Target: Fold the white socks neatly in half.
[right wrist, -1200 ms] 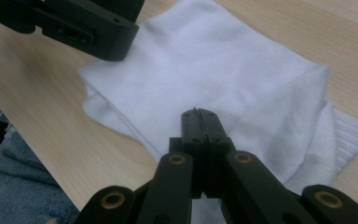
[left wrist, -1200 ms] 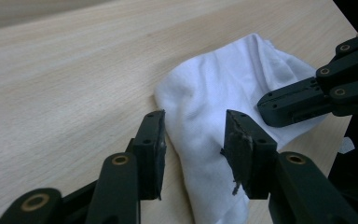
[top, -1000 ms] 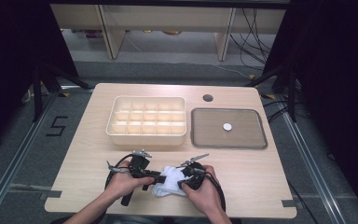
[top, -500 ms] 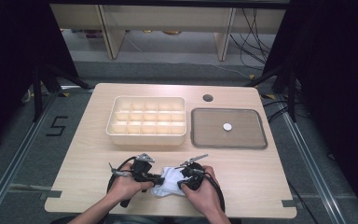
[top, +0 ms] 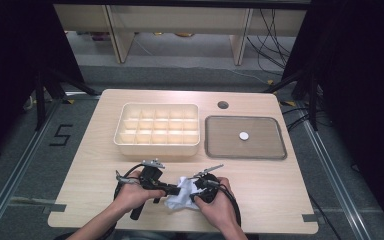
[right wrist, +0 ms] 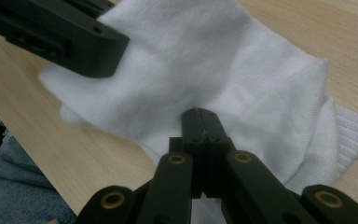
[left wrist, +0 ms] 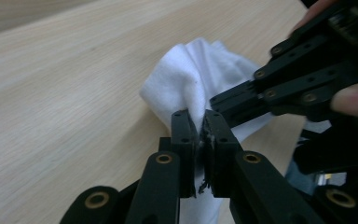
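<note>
Cloth: a white cloth (top: 182,194) lay crumpled on the near edge of the table (top: 95,165), between the two hands.
Left gripper: the left gripper (left wrist: 199,140) had its jaws closed on a raised fold of the cloth, with a thin strip of fabric pinched between them.
Right gripper: the right gripper (right wrist: 200,122) had its jaws pressed together on the cloth; a little fabric seemed caught between the tips.
Box: a pale divided box (top: 158,146) stood at the middle of the table, well apart from the cloth; its compartments looked empty from the high view.
Tray: a grey tray (top: 220,149) sat just beside the box on its right, holding one small white disc (top: 243,135) near its centre.
Hole: a round dark hole (top: 223,105) showed in the tabletop behind the tray.
</note>
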`<state>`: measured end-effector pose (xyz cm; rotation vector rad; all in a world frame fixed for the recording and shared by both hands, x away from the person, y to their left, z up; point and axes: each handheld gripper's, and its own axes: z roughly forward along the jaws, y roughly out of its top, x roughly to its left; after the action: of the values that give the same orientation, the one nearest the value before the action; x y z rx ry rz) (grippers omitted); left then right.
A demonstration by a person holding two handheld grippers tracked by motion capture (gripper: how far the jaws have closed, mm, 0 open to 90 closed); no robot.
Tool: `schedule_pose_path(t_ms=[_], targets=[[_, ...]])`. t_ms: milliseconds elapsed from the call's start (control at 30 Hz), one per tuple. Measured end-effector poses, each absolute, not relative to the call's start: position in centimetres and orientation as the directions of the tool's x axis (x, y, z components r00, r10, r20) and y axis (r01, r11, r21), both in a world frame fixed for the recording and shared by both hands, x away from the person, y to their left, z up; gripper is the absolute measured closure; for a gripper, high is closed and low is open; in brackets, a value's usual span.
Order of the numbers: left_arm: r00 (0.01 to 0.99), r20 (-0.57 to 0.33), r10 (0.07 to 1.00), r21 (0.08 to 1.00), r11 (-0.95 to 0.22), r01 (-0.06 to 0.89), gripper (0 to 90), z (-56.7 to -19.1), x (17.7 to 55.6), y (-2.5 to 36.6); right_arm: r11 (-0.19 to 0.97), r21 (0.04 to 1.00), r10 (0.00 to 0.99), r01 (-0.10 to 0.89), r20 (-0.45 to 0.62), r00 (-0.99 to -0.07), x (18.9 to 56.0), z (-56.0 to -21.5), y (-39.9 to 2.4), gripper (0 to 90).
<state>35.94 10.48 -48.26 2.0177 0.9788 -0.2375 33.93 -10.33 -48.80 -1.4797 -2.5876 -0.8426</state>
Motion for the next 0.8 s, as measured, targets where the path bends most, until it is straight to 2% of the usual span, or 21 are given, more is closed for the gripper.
schedule_pose_path(t_ms=[267, 633, 767, 800], targets=[[0.663, -0.565, 0.491, 0.604, -0.301, 0.738, 83.4, -47.6, 36.4, 9.7, 0.380, 0.424, 0.792, 0.822, 0.310, -0.526, 34.0, -48.8, -10.3, 90.0], [0.663, -0.546, 0.513, 0.613, -0.294, 0.733, 83.6, -47.2, 36.5, 9.5, 0.363, 0.457, 0.777, 0.812, 0.332, -0.534, 34.2, -48.7, -10.5, 89.4], [0.663, -0.541, 0.517, 0.619, -0.289, 0.730, 83.5, -47.2, 36.5, 9.8, 0.322, 0.521, 0.777, 0.790, 0.331, -0.536, 34.2, -46.8, -12.3, 88.9], [0.663, -0.541, 0.518, 0.617, -0.291, 0.731, 83.4, -47.2, 36.5, 9.8, 0.308, 0.525, 0.805, 0.794, 0.300, -0.511, 34.3, -46.1, -13.2, 88.9]])
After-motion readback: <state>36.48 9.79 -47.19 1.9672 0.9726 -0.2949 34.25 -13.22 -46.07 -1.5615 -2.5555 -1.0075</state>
